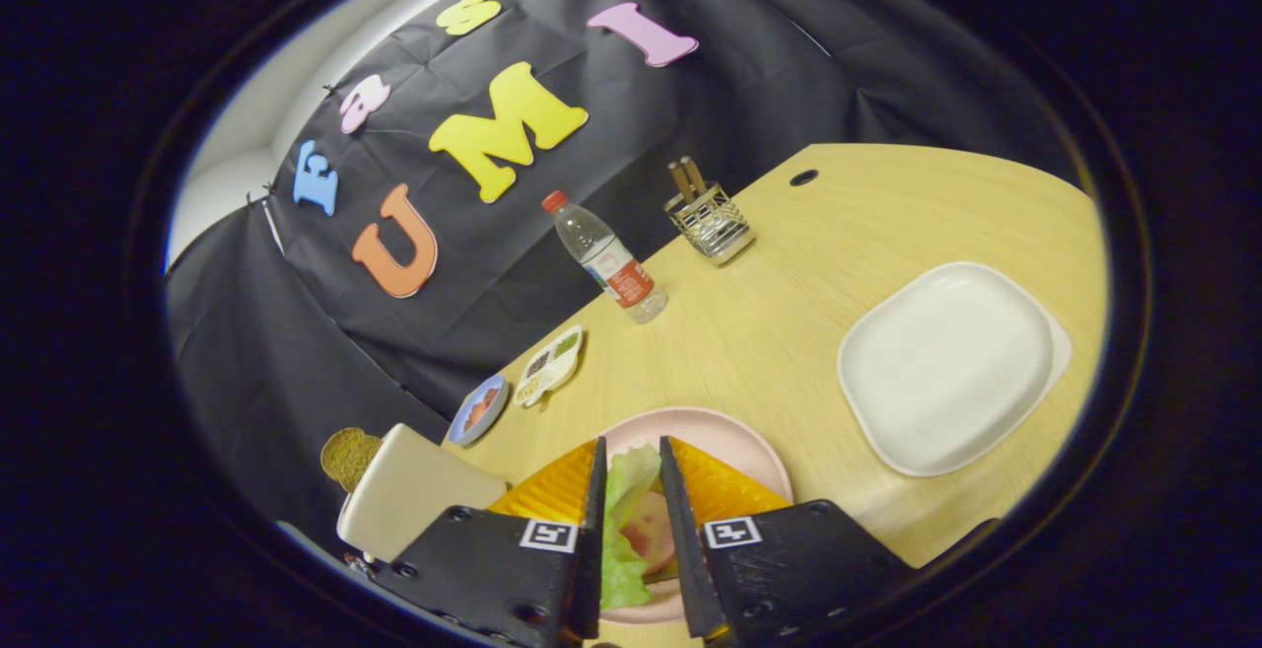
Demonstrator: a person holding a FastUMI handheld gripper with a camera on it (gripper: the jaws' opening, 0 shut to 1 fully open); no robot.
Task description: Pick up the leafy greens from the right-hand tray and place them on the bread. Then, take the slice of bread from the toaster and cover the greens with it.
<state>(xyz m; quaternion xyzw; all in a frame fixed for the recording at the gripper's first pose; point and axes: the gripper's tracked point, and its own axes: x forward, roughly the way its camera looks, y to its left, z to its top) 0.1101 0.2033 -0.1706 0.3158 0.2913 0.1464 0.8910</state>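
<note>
On a pale wooden table (789,323), jaws seemingly clenched on leafy greens (623,520), pink plate (735,441) beneath.

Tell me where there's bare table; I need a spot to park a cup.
Bare wood lies between the white tray, the pink plate and the wire holder. It is crowded along the wall: bottle, two small dishes, toaster. The gripper fingers flank the greens over the plate.
</note>
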